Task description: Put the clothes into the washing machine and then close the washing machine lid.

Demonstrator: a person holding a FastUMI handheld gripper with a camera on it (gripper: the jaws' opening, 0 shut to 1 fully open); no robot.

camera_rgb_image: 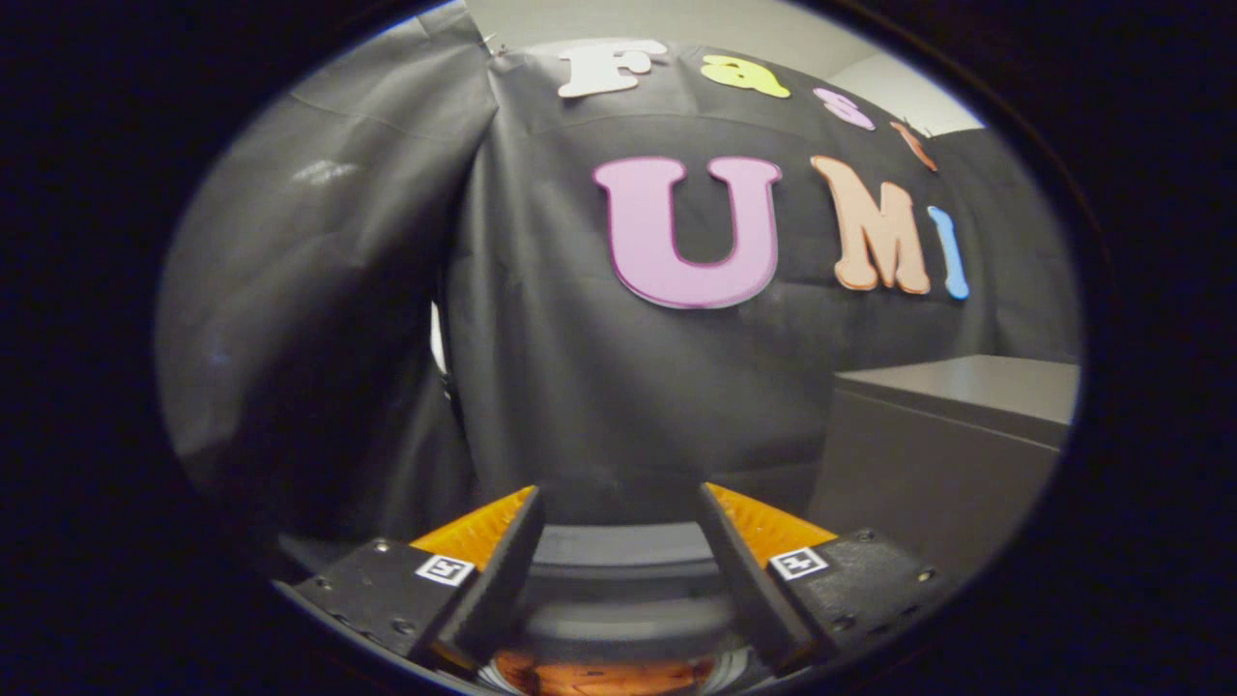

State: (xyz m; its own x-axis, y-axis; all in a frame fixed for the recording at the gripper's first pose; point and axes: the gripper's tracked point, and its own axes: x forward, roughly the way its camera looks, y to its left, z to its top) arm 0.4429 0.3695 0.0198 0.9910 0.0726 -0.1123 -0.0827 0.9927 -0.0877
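Hand-held gripper [618, 503] spread wide, fingers [503, 570] well apart, nothing pinched between them. Pointing toward the black cloth wall [618, 387] of the booth, hanging in folds straight ahead and off to the left. Directly below and between the fingers, the round opening of the washing machine [618, 580], its grey curved rim showing in the gap. Down inside the drum, at the base of the fingers, a patch of orange clothes [604, 675], partly hidden by the fingers and rim. Cannot tell where the washing machine lid sits. Off to the right, beyond the right finger, a grey box-like cabinet [947, 435] with a flat top, standing against the cloth wall. Above the cloth, a strip of pale wall [676, 19].
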